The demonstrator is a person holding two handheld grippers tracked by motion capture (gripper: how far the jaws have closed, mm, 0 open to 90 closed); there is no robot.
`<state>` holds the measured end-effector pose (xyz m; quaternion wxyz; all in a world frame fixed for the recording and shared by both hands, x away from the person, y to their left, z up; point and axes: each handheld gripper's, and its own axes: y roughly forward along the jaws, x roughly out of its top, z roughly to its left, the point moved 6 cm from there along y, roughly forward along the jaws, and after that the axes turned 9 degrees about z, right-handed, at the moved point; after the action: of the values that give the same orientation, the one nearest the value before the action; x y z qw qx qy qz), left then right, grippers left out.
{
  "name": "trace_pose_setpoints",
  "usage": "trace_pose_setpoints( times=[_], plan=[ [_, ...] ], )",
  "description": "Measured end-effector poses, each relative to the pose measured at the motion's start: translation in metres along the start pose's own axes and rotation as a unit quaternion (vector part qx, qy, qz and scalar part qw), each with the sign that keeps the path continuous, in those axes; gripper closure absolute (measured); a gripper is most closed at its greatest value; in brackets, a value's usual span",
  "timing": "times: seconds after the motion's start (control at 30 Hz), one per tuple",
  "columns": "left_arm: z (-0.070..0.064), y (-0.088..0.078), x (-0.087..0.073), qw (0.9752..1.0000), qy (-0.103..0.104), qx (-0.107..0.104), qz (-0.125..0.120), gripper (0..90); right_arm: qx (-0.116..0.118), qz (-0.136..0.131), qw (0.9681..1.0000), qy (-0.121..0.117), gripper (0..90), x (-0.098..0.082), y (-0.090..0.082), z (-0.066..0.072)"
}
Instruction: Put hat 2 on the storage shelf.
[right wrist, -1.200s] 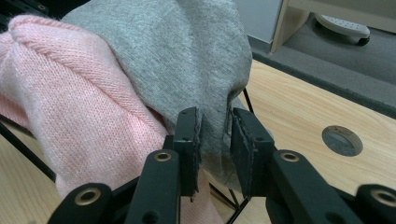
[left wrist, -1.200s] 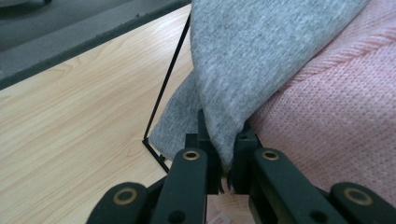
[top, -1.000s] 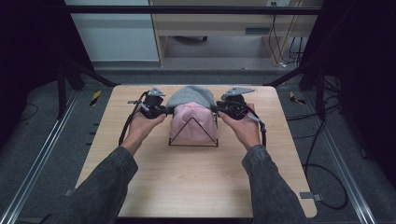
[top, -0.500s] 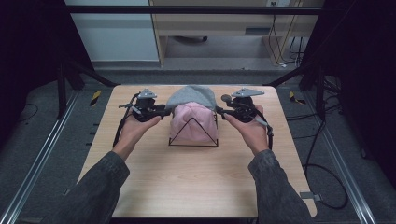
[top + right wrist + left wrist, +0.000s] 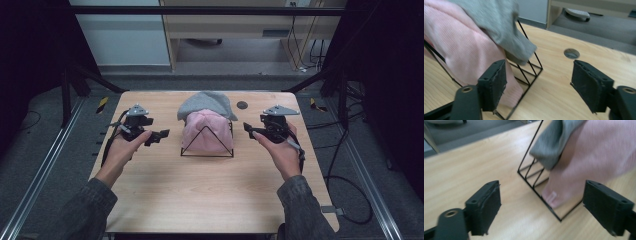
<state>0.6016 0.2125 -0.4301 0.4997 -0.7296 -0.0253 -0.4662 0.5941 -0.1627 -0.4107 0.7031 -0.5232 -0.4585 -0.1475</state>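
A black wire rack [image 5: 207, 150] [image 5: 537, 187] [image 5: 524, 75] stands mid-table with a pink cloth [image 5: 206, 131] [image 5: 594, 152] [image 5: 461, 47] draped over it and a grey cloth [image 5: 205, 102] [image 5: 554, 142] [image 5: 499, 22] hung behind and over the pink one. My left gripper [image 5: 164, 134] [image 5: 549, 212] is left of the rack, apart from it, its jaws having just been opening, nothing between them. My right gripper [image 5: 247, 128] [image 5: 537, 87] is right of the rack, its jaws also just opened, empty.
The wooden table [image 5: 210, 200] has a round cable hole [image 5: 242, 105] [image 5: 571, 53] behind the rack on the right. Cables trail from both grippers toward the table's sides. Dark floor and frame rails surround the table.
Both grippers have let go of the cloths and drawn outward from the rack, left one leftward, right one rightward. Their jaws have opened. The cloths stay draped on the rack.
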Motion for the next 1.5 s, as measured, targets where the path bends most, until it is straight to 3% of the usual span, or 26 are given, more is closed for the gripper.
trace_pose_setpoints(
  times=[0.27,0.53,0.73,0.93,1.2,1.5],
  plan=[
    [0.002,0.002,-0.049,0.9993,-0.009,-0.010,0.034,7.3,-0.011,0.035,0.9988,0.033,15.6,-0.039,0.001,-0.012],
    [0.005,0.009,-0.083,0.9970,-0.001,0.026,0.073,7.3,-0.013,0.065,0.9965,0.051,12.3,-0.075,0.009,-0.014],
    [0.013,0.013,-0.102,0.9955,-0.011,0.034,0.088,7.3,-0.017,0.089,0.9933,0.072,12.1,-0.100,0.021,-0.018],
    [0.017,0.015,-0.114,0.9953,-0.029,0.031,0.087,7.4,-0.019,0.102,0.9908,0.088,11.9,-0.114,0.022,-0.023],
    [0.016,0.015,-0.117,0.9953,-0.026,0.029,0.089,7.3,-0.014,0.111,0.9900,0.085,11.4,-0.120,0.022,-0.020],
    [0.008,0.015,-0.121,0.9929,0.006,0.027,0.116,6.5,-0.001,0.130,0.9894,0.064,10.1,-0.126,0.025,-0.008]
  ],
)
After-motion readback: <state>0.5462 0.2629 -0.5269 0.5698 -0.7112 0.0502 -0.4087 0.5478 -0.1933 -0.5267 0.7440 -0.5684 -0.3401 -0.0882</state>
